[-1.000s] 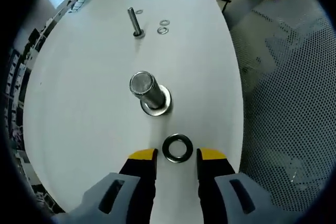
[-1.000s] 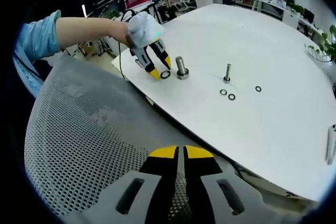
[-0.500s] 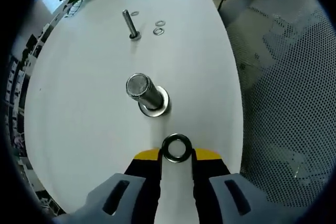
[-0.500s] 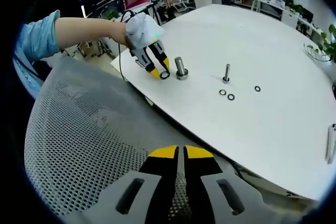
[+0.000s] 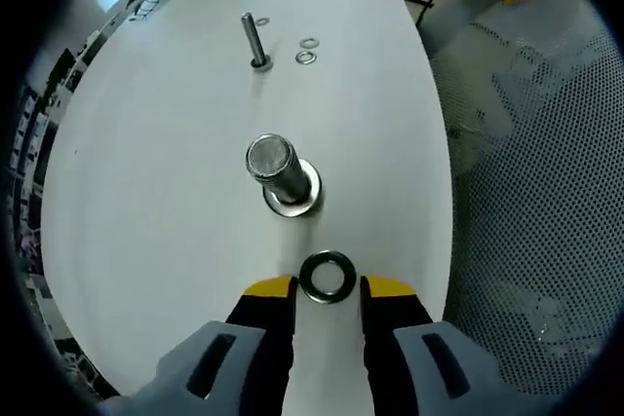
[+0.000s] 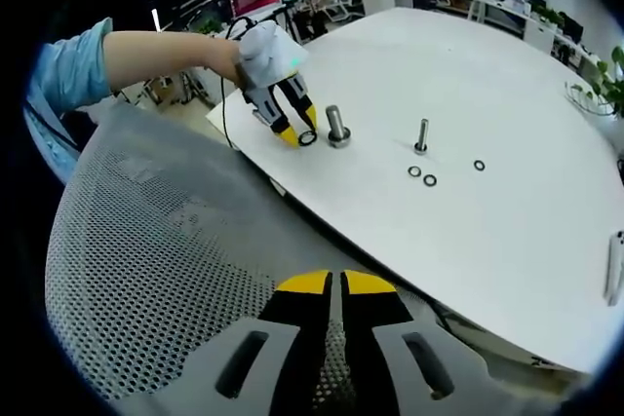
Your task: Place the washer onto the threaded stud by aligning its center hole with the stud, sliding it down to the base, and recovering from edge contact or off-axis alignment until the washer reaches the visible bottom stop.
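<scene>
In the left gripper view the left gripper (image 5: 328,286) has its yellow-tipped jaws around the washer (image 5: 327,276), one jaw at each side. The washer looks flat at the jaw tips, just before the stud (image 5: 274,168), which stands upright on the white surface (image 5: 146,172). Whether the washer is lifted I cannot tell. A thinner bolt (image 5: 253,41) and two small washers (image 5: 306,51) are farther away. The right gripper (image 6: 334,285) has its jaws pressed together above a mesh chair (image 6: 166,270).

the left tool (image 5: 327,286) points down with its jaws pinched close together, a sleeved arm (image 6: 127,56) behind it, while the right tool (image 6: 336,284) sits closed.
</scene>
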Available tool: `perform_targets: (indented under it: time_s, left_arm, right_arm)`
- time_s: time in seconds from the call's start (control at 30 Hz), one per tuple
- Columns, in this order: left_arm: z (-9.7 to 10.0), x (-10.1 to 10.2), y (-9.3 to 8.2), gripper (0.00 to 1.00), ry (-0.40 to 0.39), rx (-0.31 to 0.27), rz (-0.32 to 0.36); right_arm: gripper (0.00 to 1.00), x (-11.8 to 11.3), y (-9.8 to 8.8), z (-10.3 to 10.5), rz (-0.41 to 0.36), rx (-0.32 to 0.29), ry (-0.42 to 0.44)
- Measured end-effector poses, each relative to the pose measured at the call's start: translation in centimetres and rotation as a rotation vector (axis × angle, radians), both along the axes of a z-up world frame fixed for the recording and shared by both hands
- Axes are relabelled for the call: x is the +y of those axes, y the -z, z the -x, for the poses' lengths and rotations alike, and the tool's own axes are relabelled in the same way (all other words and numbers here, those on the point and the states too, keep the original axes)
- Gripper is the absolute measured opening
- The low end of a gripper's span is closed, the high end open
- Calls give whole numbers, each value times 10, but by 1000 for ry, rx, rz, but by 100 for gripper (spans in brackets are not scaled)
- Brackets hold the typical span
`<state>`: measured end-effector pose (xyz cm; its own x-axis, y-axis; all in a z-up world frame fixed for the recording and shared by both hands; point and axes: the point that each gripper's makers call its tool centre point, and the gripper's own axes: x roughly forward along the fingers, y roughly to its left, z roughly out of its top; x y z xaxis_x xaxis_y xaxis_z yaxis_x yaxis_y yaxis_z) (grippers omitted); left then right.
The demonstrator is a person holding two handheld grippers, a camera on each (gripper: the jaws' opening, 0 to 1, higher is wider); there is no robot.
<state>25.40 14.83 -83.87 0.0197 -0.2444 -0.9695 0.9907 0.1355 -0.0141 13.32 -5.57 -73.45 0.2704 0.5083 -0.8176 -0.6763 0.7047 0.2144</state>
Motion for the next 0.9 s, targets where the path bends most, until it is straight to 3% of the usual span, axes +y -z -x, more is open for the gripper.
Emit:
perform_targets:
  time_s: [0.27,0.57,0.9]
  left_arm:
    - [-1,-1,-1,20,64,-39,-2]
    - [-8,-2,-2,19,22,-62,18]
    - [-19,-8,-28,19,-2,-85,36]
  right_arm:
    - [6,0,0,0,-2,0,3]
    - [6,0,0,0,-3,-1,2]
    - [6,1,0,0,-4,-1,-4]
